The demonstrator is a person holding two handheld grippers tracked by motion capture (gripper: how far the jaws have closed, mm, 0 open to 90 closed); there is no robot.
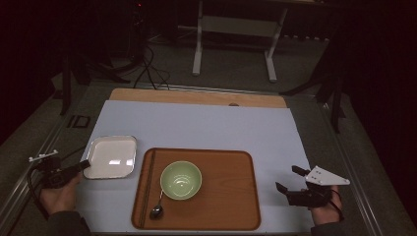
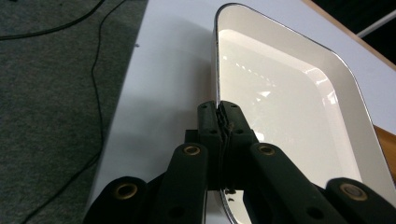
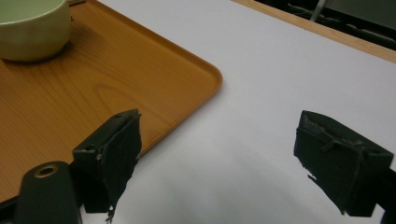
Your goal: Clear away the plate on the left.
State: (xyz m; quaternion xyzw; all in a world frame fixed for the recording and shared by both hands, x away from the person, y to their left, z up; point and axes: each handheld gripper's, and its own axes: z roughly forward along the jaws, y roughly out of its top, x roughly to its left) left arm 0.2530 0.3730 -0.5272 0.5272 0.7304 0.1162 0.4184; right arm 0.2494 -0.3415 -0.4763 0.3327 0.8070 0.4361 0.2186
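A white square dish (image 1: 111,157) with a metal rim lies on the pale mat left of the wooden tray (image 1: 231,206). My left gripper (image 1: 84,165) is shut on the dish's near left rim; in the left gripper view the two jaws (image 2: 219,114) pinch the rim of the dish (image 2: 280,98) between them. On the tray stand a green bowl (image 1: 181,179), a spoon (image 1: 157,210) in front of it and dark chopsticks (image 1: 147,189) along the left edge. My right gripper (image 1: 287,179) hovers open right of the tray, its fingers (image 3: 112,149) wide apart over the mat, beside the tray's corner (image 3: 205,77).
The pale mat (image 1: 206,125) covers the wooden table (image 1: 196,97). A metal rail (image 1: 356,187) runs along the right side. Beyond the table stand a white frame (image 1: 233,29) and cables (image 1: 147,69) on the dark floor.
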